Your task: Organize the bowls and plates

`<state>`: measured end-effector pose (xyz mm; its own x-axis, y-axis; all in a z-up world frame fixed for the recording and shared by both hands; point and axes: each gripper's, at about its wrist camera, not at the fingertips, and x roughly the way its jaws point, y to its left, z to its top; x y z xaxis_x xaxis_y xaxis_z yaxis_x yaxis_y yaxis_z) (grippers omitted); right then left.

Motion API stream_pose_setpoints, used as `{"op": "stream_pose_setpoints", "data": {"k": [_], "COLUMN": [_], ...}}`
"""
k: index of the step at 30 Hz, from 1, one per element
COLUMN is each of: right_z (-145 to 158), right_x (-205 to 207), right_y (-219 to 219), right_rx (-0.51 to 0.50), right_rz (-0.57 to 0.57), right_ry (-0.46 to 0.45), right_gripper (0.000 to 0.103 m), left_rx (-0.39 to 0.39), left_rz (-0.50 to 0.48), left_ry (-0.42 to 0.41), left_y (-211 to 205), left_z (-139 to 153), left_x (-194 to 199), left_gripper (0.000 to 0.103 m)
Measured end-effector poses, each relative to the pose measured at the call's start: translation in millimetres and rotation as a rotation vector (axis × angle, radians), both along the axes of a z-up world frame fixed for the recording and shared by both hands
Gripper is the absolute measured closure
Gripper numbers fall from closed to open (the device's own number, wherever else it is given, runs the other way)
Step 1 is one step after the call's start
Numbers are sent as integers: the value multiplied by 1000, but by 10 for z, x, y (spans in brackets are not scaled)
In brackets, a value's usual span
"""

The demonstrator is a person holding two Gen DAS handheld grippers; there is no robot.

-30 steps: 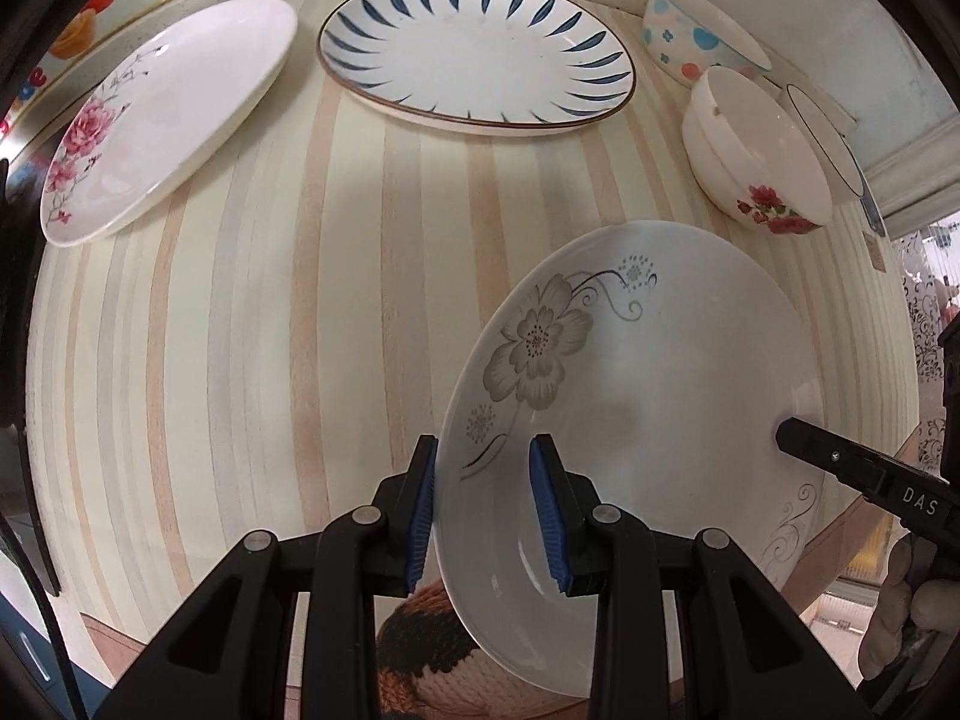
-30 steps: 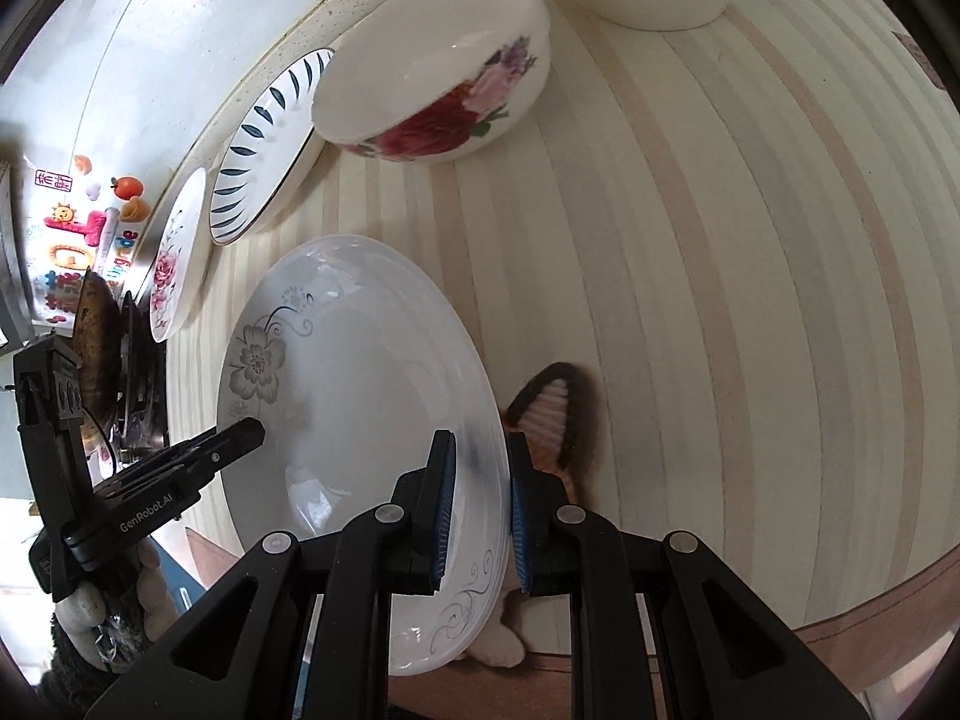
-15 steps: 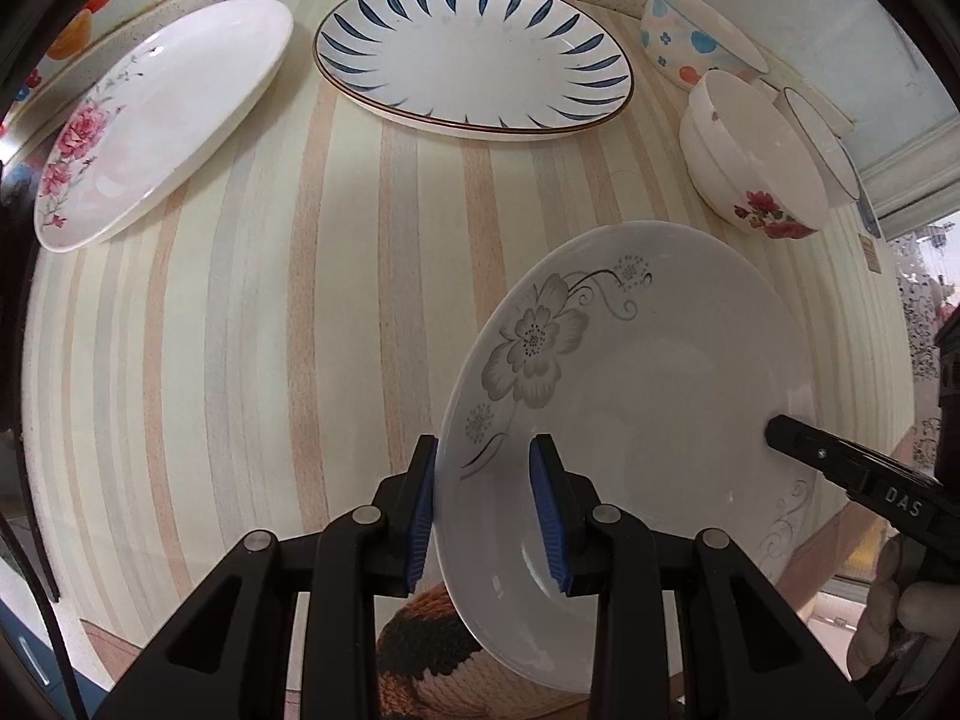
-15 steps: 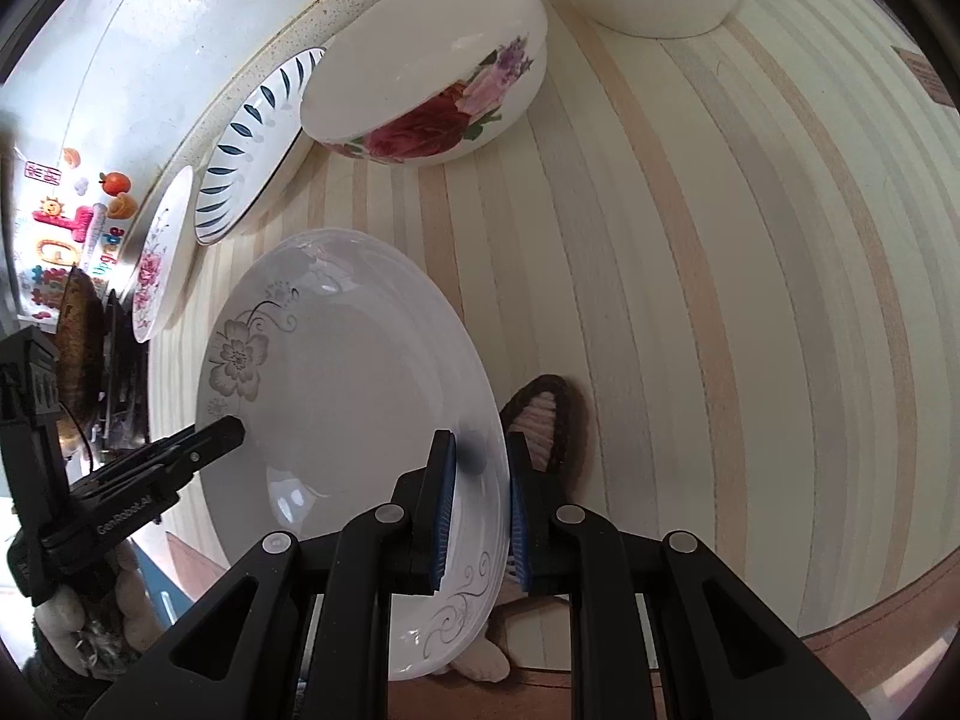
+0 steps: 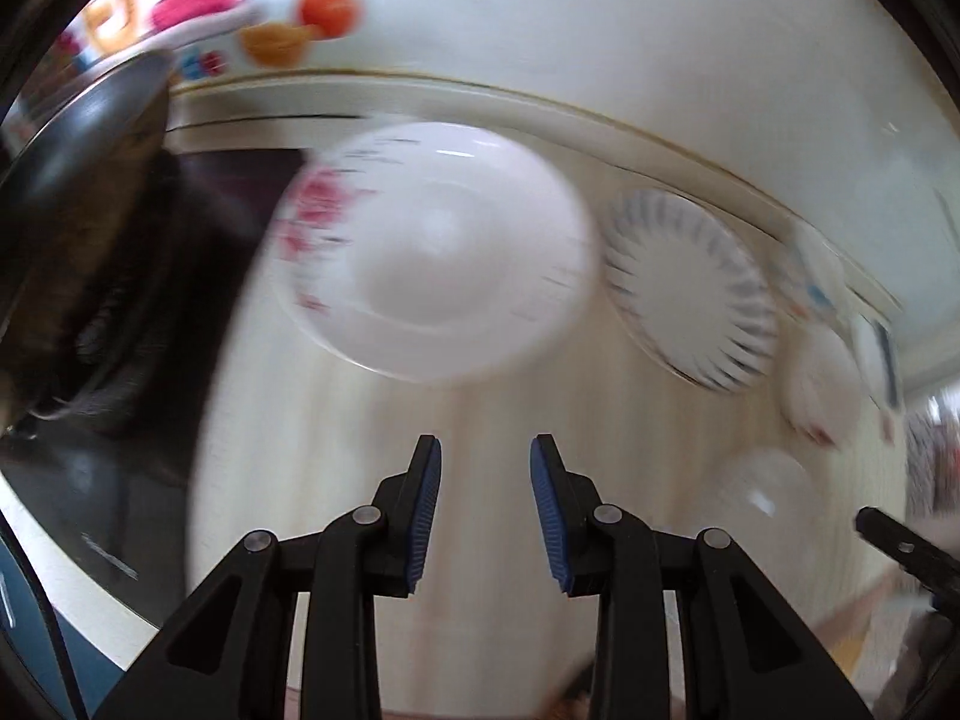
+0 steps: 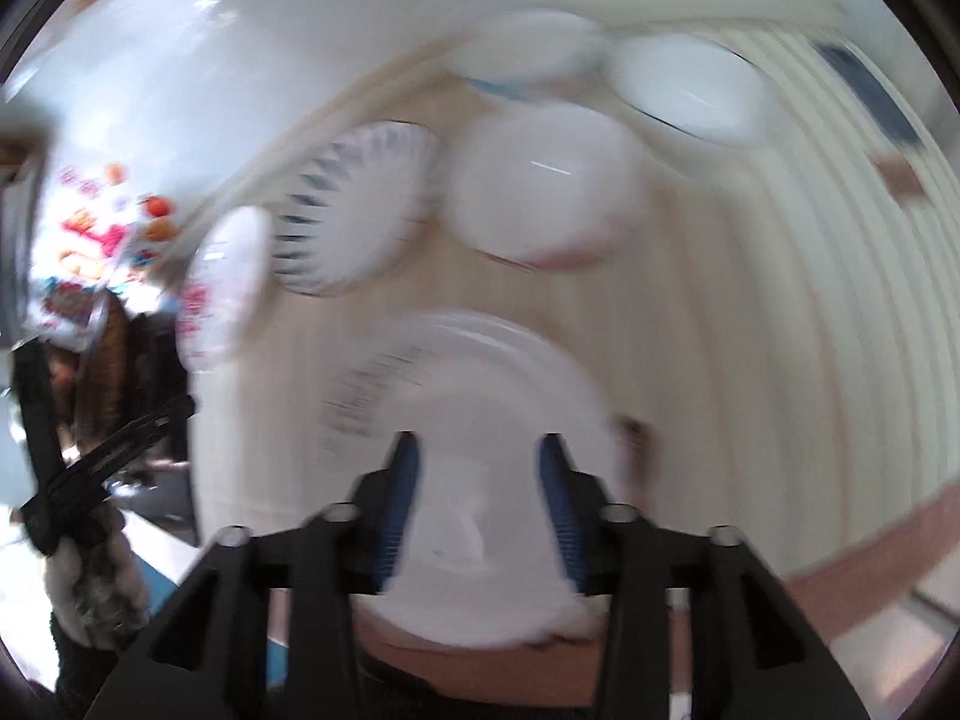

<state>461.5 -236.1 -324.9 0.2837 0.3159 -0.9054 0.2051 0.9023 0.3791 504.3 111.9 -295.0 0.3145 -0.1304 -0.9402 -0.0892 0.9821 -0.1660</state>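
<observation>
Both views are motion-blurred. My left gripper [image 5: 486,504] is open and empty above the striped counter, pointing at the pink-flower plate [image 5: 438,252]. The blue-leaf plate [image 5: 690,294] lies to its right. My right gripper [image 6: 477,510] stands open with the grey-flower plate [image 6: 480,396] lying between and under its fingers at the counter's front edge; whether it touches the plate I cannot tell. The rose bowl [image 6: 546,186] sits beyond it. The grey-flower plate shows faintly in the left wrist view [image 5: 768,486].
A dotted bowl [image 6: 528,54] and a white bowl [image 6: 690,84] stand at the back by the wall. A dark stove and pan [image 5: 78,192] lie left of the counter. The left gripper's tip [image 6: 114,444] shows at the left of the right wrist view.
My left gripper let go of the grey-flower plate and swung left toward the pink-flower plate. My right gripper opened and the plate now lies flatter under it.
</observation>
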Motion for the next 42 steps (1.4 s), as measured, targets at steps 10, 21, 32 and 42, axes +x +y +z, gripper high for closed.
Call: {"op": "stream_pose_setpoints", "data": {"k": [10,21,32,42], "right_z": [-195,-971,-916,-527], "right_x": [1957,3058,2882,2285], "right_y": [1632,2173,2093,1711], "right_rx": [43,-17,13,88], "right_rz": [292,389,422,422], "right_ry": [-158,-19,-62,-101], "right_gripper": [55,82,85,85], "left_rx": [24,23,-31,-36], "left_rz": [159,174,229,225], "left_ry": [66,65,15,-34], "left_y": [627,693,787,541], "left_z": [-419,-642,-502,-51], "left_x": [541,718,448,85], "left_gripper": [74,75,75,75]}}
